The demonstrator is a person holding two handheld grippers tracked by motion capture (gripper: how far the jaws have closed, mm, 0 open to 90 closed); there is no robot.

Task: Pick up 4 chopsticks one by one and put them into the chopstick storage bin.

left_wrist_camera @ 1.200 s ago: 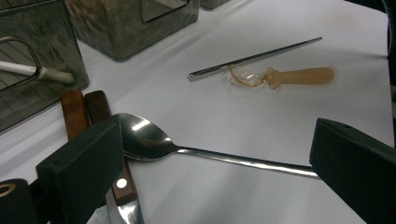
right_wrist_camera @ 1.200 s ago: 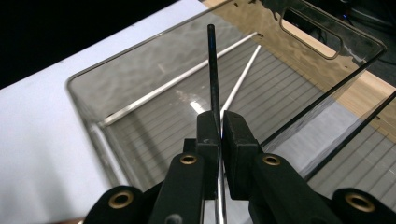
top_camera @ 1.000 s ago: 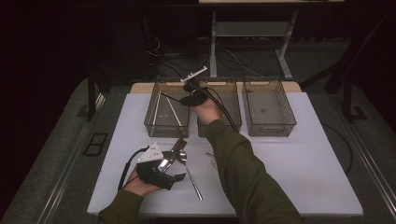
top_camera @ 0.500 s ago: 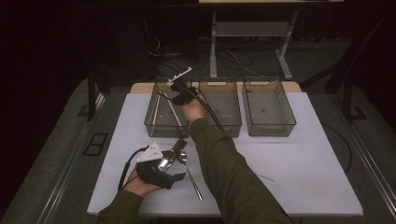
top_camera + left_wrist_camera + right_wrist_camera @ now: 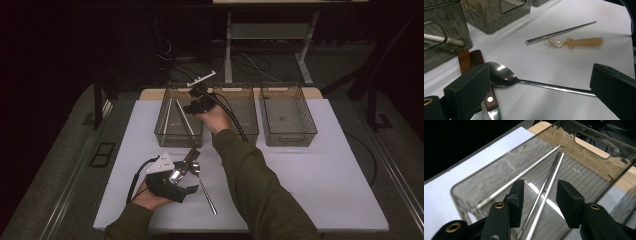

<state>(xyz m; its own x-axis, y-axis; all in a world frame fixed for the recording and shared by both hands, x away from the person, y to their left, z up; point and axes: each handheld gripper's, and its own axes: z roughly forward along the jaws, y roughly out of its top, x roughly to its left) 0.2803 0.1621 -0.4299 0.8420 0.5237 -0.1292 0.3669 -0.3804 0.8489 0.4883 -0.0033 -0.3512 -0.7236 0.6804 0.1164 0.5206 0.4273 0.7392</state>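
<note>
My right gripper (image 5: 193, 107) hangs over the left clear bin (image 5: 165, 134). In the right gripper view its jaws (image 5: 540, 186) have just been opening and stand apart, touching nothing. Below them a pair of metal chopsticks (image 5: 549, 182) and a third rod (image 5: 524, 173) lie on the bin's floor. My left gripper (image 5: 182, 181) rests low on the white table near the front, wide open (image 5: 540, 72). A steel spoon (image 5: 501, 75) lies on the table between its jaws, untouched, beside two wooden-handled knives (image 5: 465, 58).
A middle bin (image 5: 250, 131) and a right bin (image 5: 287, 135) stand in the same row. In the left gripper view a loose metal chopstick (image 5: 560, 32) and a small translucent spoon (image 5: 579, 42) lie farther out on the table. White table edge (image 5: 240, 230) runs at the front.
My right hand has shifted left, from between the left and middle bins to over the left bin. The left hand and the spoon have stayed put.
</note>
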